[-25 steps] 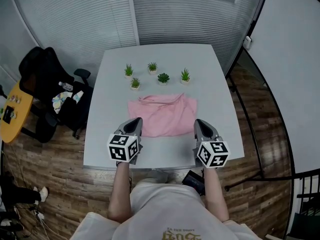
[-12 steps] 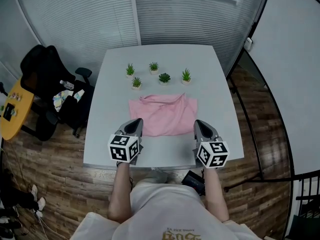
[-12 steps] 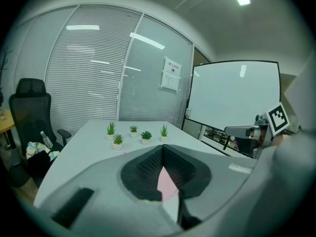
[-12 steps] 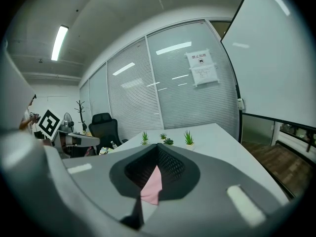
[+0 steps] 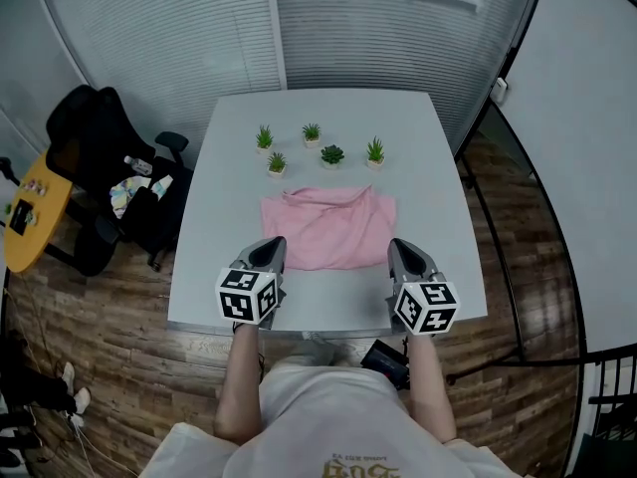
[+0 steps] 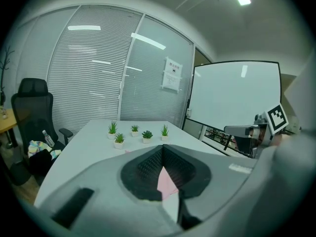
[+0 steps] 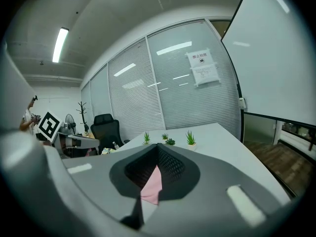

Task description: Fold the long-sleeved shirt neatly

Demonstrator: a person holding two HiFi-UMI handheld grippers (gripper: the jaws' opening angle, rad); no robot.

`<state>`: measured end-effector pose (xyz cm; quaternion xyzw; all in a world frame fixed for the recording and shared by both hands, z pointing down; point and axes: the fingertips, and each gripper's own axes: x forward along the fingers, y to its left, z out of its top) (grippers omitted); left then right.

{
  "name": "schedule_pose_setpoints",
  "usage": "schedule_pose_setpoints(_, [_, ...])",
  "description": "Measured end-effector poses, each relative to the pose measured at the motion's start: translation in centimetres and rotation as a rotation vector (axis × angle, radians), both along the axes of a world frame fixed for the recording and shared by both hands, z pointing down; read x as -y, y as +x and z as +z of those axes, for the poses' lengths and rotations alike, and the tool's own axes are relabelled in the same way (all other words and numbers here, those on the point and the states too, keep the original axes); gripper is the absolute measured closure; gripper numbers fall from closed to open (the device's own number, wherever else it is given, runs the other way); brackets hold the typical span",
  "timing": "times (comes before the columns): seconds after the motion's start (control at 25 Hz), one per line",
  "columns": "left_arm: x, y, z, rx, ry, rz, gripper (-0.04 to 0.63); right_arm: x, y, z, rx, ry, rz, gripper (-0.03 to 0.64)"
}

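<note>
A pink long-sleeved shirt (image 5: 328,229) lies folded into a rough rectangle on the grey table (image 5: 318,108), towards its near half. My left gripper (image 5: 271,249) hovers at the shirt's near left corner, and my right gripper (image 5: 398,251) at its near right corner. Both are shut, with nothing seen between their jaws. In the left gripper view the closed jaw tips (image 6: 162,147) meet, with a strip of the pink shirt (image 6: 167,181) beyond them. The right gripper view shows the same: shut tips (image 7: 157,145) and pink cloth (image 7: 153,186) behind.
Several small potted plants (image 5: 322,147) stand in a loose row just behind the shirt. A black office chair (image 5: 95,157) with clutter and a yellow table (image 5: 30,217) are at the left. A glass wall with blinds (image 5: 199,28) runs behind, and wooden floor surrounds the table.
Neither gripper nor the shirt has moved. Only the head view has drifted a little, so the table sits slightly further right in the picture.
</note>
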<state>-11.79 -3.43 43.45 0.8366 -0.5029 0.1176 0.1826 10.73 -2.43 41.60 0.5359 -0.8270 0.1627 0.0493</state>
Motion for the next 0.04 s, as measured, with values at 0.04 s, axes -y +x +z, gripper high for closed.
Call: schedule_pose_setpoints(0.04, [-0.04,-0.03,0.00,0.000,-0.001,0.000,0.588,0.01,0.04,-0.01,0.000,0.000,0.001,0.606])
